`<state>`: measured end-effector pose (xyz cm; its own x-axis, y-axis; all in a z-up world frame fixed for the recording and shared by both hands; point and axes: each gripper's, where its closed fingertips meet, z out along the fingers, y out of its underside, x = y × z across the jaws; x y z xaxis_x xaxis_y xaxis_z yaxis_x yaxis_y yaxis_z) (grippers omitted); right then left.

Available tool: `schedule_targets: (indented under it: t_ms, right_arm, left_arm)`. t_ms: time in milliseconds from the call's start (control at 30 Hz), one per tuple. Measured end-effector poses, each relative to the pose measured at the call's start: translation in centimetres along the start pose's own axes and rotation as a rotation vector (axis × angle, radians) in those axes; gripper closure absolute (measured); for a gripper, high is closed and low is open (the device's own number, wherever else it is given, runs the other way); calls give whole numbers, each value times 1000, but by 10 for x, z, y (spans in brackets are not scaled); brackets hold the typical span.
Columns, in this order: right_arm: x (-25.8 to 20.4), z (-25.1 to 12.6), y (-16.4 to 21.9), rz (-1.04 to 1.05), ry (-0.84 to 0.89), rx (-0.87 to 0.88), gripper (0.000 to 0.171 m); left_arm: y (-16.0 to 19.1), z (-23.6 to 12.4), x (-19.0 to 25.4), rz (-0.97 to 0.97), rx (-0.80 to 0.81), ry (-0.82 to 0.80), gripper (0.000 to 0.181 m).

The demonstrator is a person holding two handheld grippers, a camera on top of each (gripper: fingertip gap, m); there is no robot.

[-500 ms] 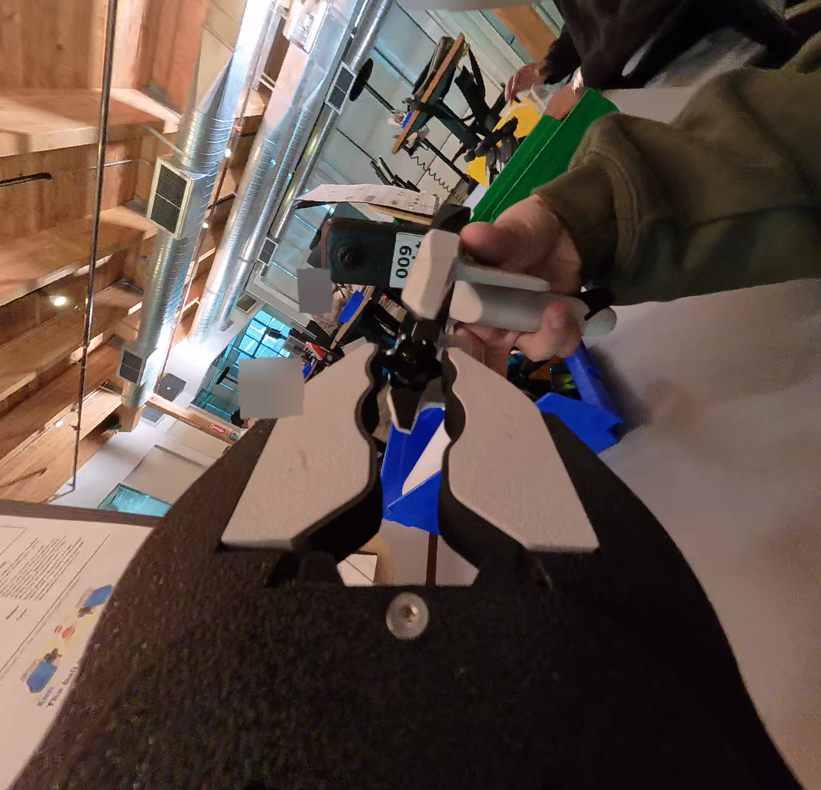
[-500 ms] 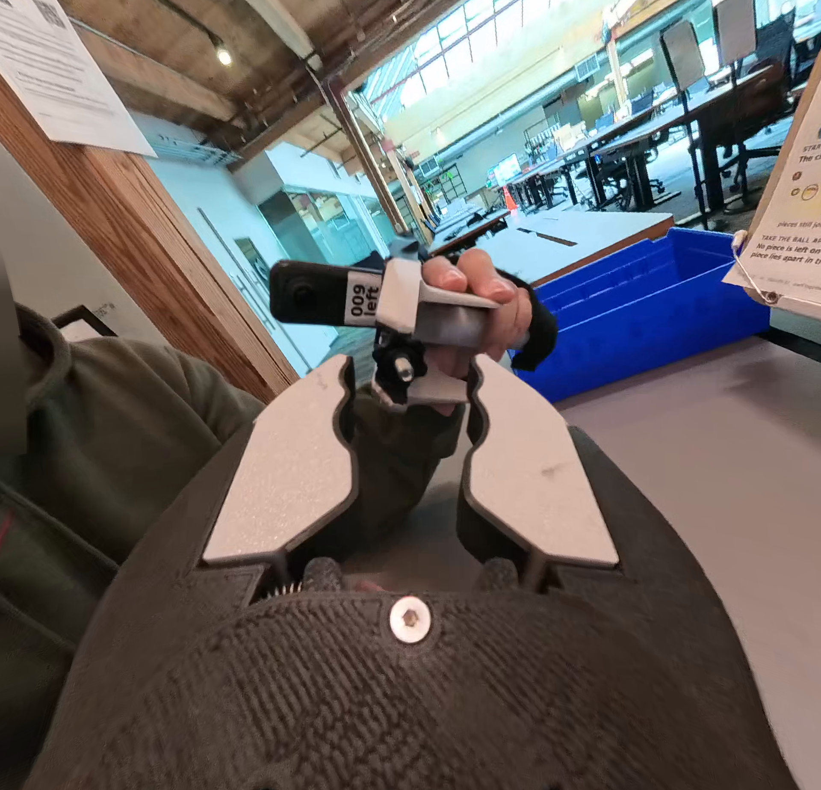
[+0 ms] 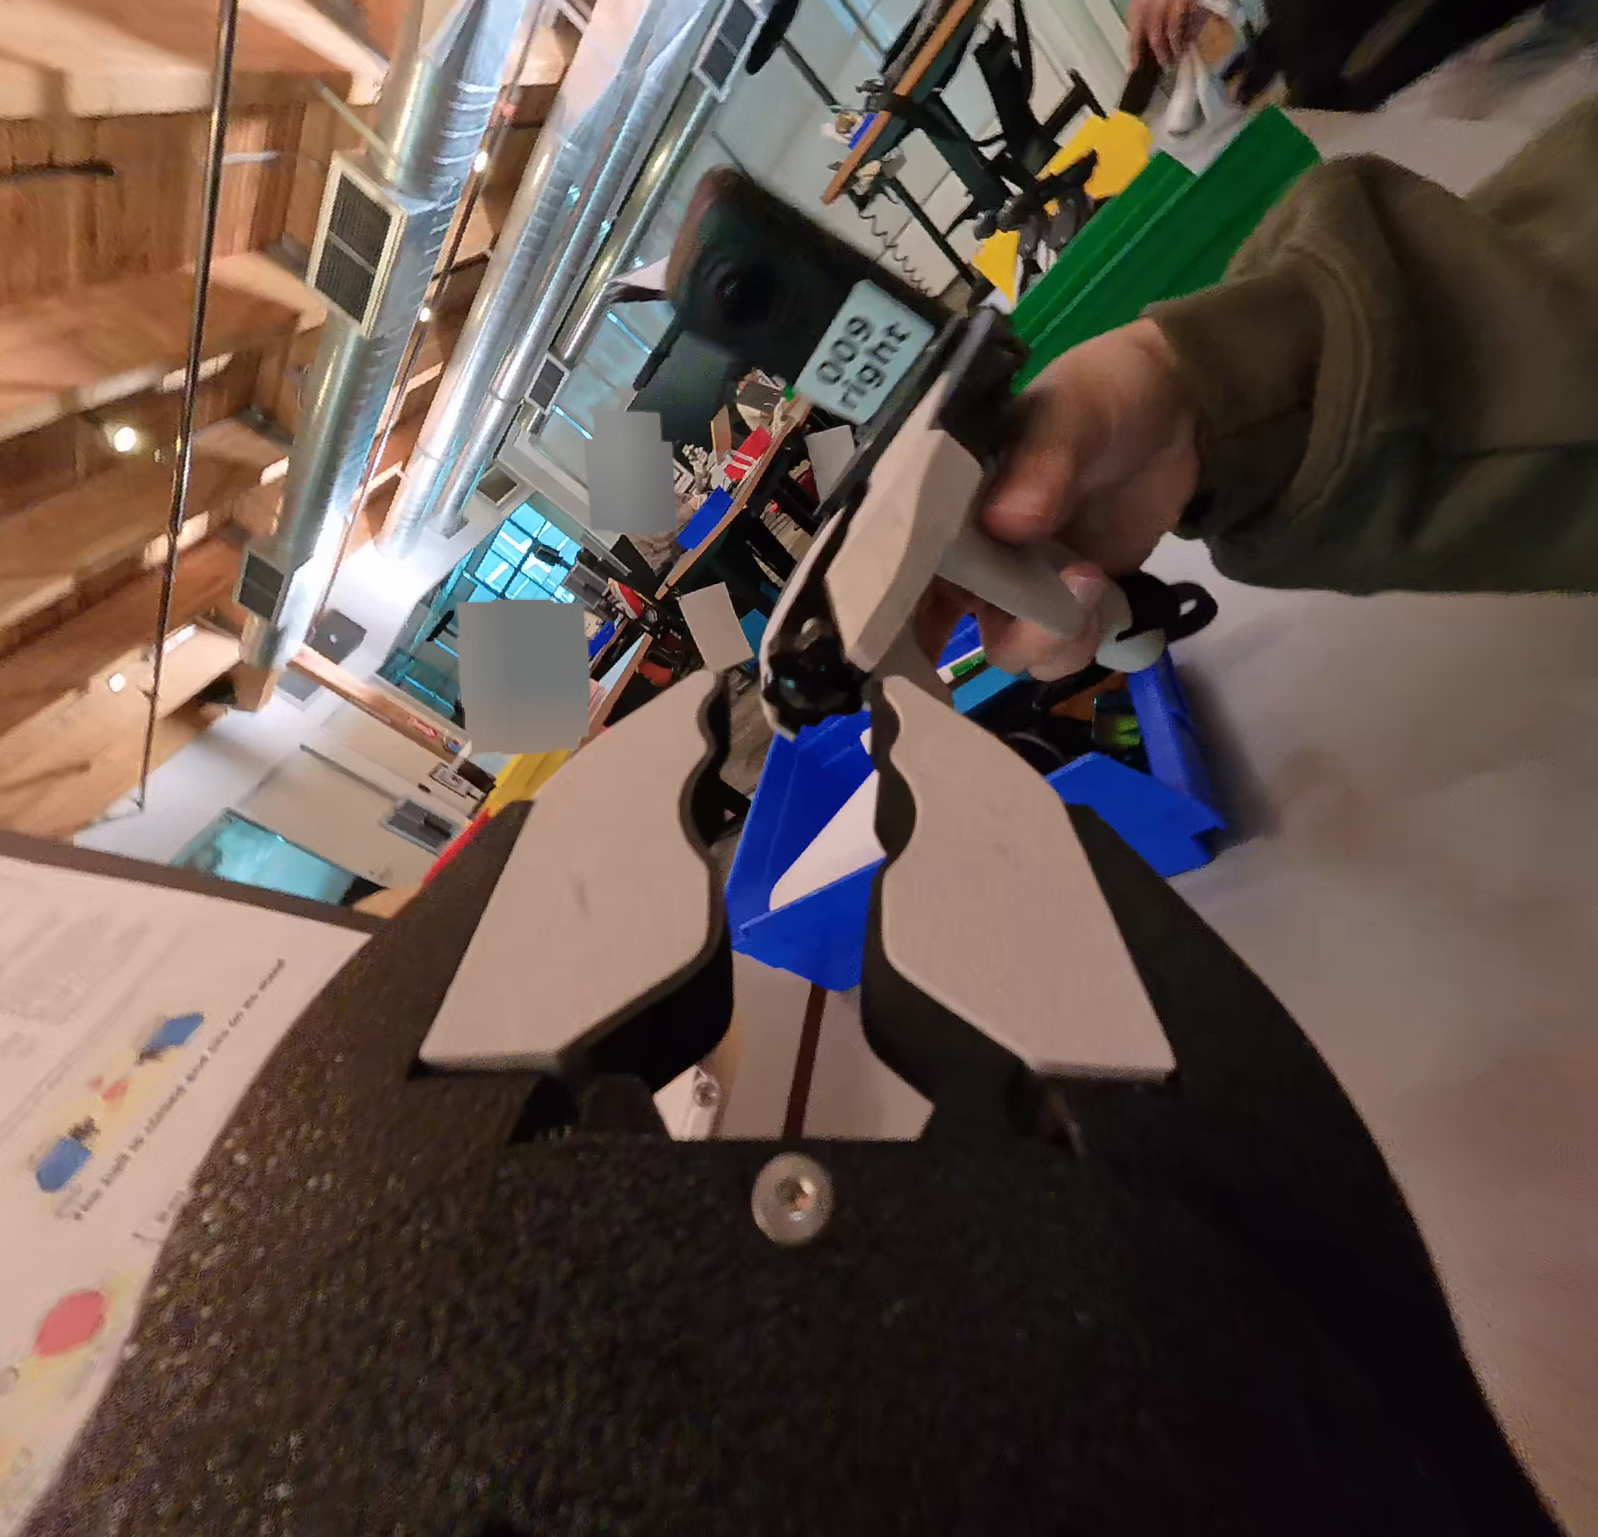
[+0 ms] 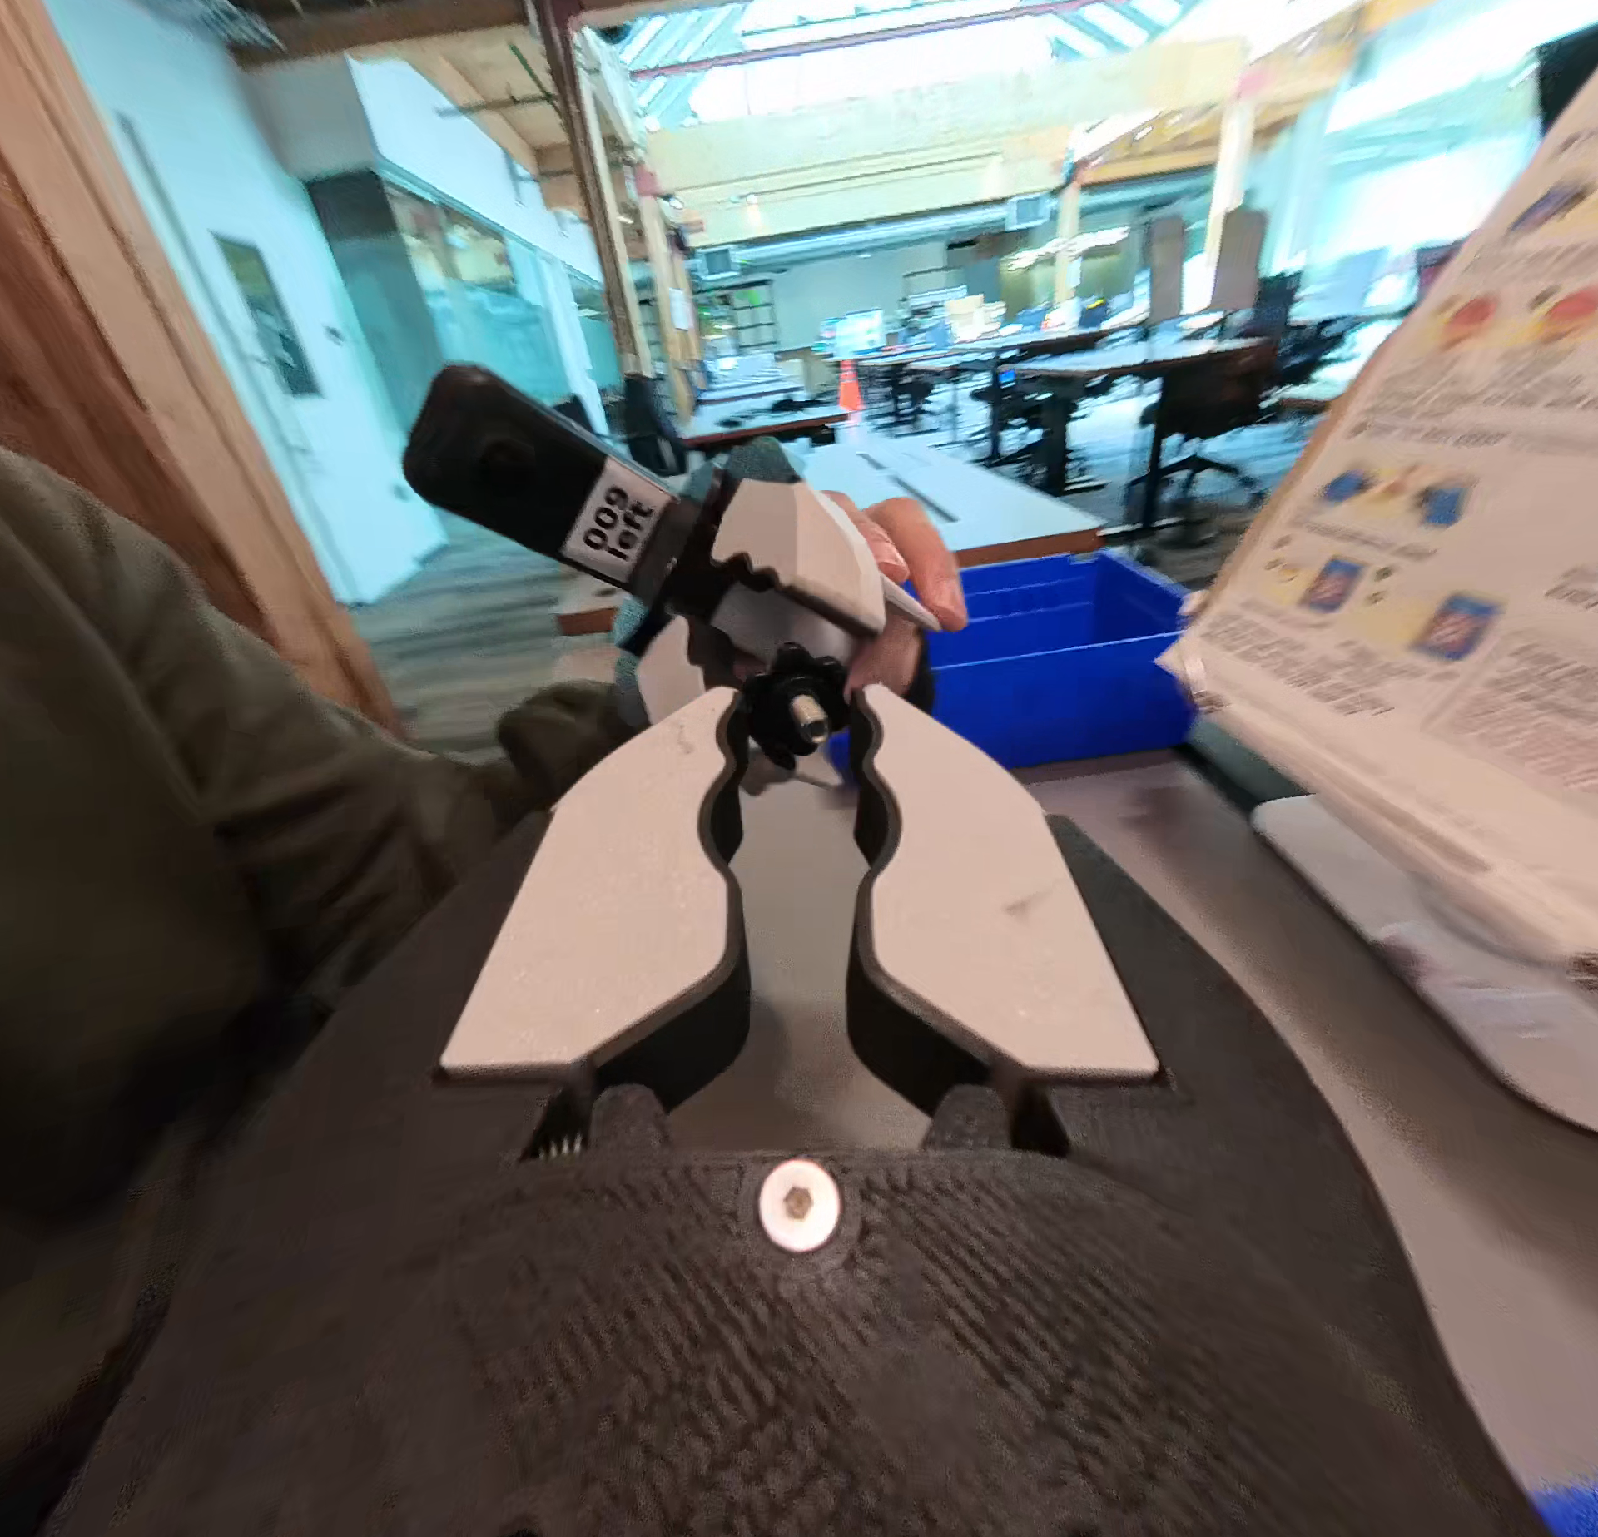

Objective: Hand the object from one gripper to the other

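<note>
1. The black knob (image 4: 791, 717), with a bolt end showing at its centre, is seen in the right wrist view lodged between the tips of the right tongs (image 4: 795, 713). Both tips appear to touch it, so the right tongs are judged clenched on it.
2. In the left wrist view the same black knob (image 3: 808, 683) is found at the mouth of the left tongs (image 3: 795, 700). It is set against the 3 o'clock finger, while a gap is seen on the 9 o'clock side. The left tongs are therefore read as released.
3. The knob is held in the air above the table (image 4: 1167, 890), with the blue bin (image 4: 1038, 674) at 3 o'clock of it and a printed sheet (image 4: 1427, 588) farther out the same way.
4. Progress is judged as mid-transfer: the two tongs have been brought together at the knob. The closing of the left tongs and the letting go by the right are not yet done.
</note>
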<state>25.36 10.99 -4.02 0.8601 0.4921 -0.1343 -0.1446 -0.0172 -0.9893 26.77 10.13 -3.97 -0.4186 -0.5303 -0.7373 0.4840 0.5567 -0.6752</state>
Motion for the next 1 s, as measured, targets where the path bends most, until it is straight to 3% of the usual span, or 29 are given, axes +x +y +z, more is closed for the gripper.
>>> schedule_targets:
  t_ms: [200,433,900,1000]
  right_arm:
    - [23,-24,-11,-416,281,-39,149]
    - [23,-22,-13,-811,375,-69,149]
    - [2,-5,7,-1020,252,-156,149]
    - [-1,-2,8,-1043,242,-160,149]
  left_arm:
    - [1,-8,-20,-508,37,10,135]
    - [-4,-5,-13,-1191,126,253,136]
    - [-12,-6,16,-1313,115,521,139]
    - [-6,-4,19,-1313,75,511,139]
